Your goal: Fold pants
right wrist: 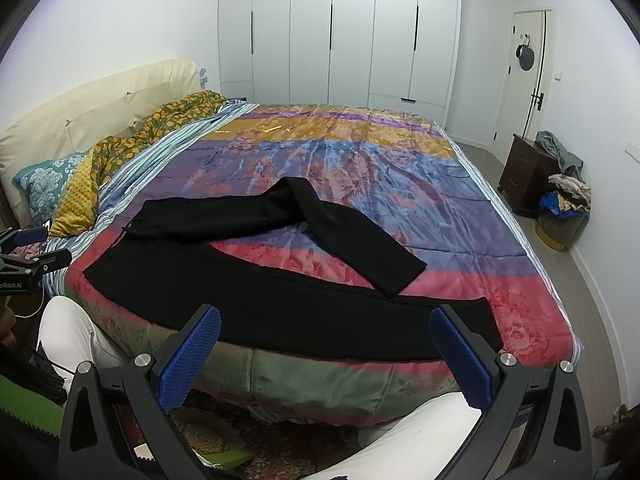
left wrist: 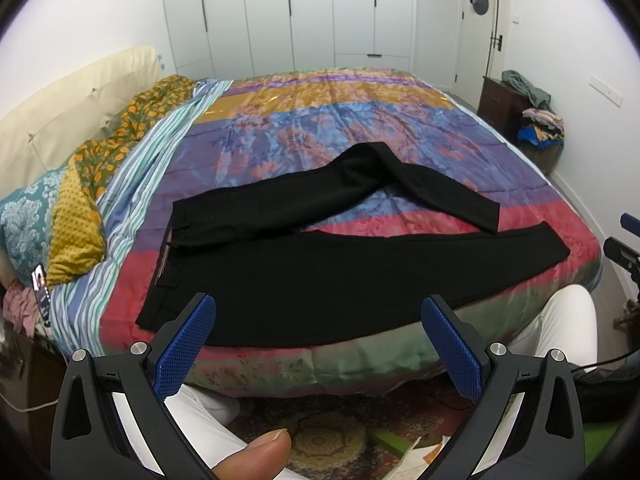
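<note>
The pants (left wrist: 280,276) are lying flat on the quilt (left wrist: 360,128), far leg bent back. We are holding the left gripper (left wrist: 318,344) and right gripper (right wrist: 326,354) wide-jawed, empty, above their near edge. The slick quilt risks dragging under them.

the left claw (left wrist: 318,344) hides part of the near edge of the black pants (left wrist: 280,280), and in the right wrist view the right claw (right wrist: 325,354) covers the hem end of the near leg. the folded-over far leg hides the cloth beneath it. a thumb (left wrist: 256,458) is cut off by the bottom edge. the phone (left wrist: 41,286) by the pillows is too small to read. the clothes pile (right wrist: 566,196) beside the nightstand is too jumbled to sort.
</note>
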`<action>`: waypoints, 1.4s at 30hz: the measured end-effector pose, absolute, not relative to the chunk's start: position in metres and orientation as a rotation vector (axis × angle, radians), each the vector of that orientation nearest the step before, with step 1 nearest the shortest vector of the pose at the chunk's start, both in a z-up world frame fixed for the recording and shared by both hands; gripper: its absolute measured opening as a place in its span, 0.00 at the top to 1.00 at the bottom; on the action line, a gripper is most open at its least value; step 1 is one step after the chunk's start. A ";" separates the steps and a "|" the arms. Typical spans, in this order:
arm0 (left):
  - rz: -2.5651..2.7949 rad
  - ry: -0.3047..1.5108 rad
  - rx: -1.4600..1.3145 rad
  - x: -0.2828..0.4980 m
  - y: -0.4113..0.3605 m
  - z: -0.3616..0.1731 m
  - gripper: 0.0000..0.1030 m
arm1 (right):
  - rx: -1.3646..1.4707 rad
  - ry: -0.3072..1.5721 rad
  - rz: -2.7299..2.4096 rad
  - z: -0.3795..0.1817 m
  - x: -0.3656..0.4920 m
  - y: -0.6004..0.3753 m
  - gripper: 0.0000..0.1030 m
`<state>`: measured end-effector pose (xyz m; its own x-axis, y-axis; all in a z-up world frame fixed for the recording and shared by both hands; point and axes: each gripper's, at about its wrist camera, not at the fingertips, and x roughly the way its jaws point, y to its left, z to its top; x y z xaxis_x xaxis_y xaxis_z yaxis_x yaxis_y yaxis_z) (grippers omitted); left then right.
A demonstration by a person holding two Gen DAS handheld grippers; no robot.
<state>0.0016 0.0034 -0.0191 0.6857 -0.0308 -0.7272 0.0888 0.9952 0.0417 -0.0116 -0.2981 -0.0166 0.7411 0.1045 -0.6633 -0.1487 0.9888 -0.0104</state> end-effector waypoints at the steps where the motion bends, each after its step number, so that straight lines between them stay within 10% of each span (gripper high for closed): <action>1: -0.067 0.814 0.075 0.002 0.004 -0.019 0.00 | -0.065 0.723 0.138 -0.017 -0.012 -0.298 0.00; 42: -0.061 0.836 0.042 0.005 0.011 -0.024 0.00 | -0.044 0.743 0.149 -0.028 -0.010 -0.288 0.00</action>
<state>0.0055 0.0115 -0.0240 0.6685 -0.0376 -0.7428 0.0706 0.9974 0.0130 -0.0096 -0.2878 -0.0283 0.7268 0.1193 -0.6764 -0.1505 0.9885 0.0127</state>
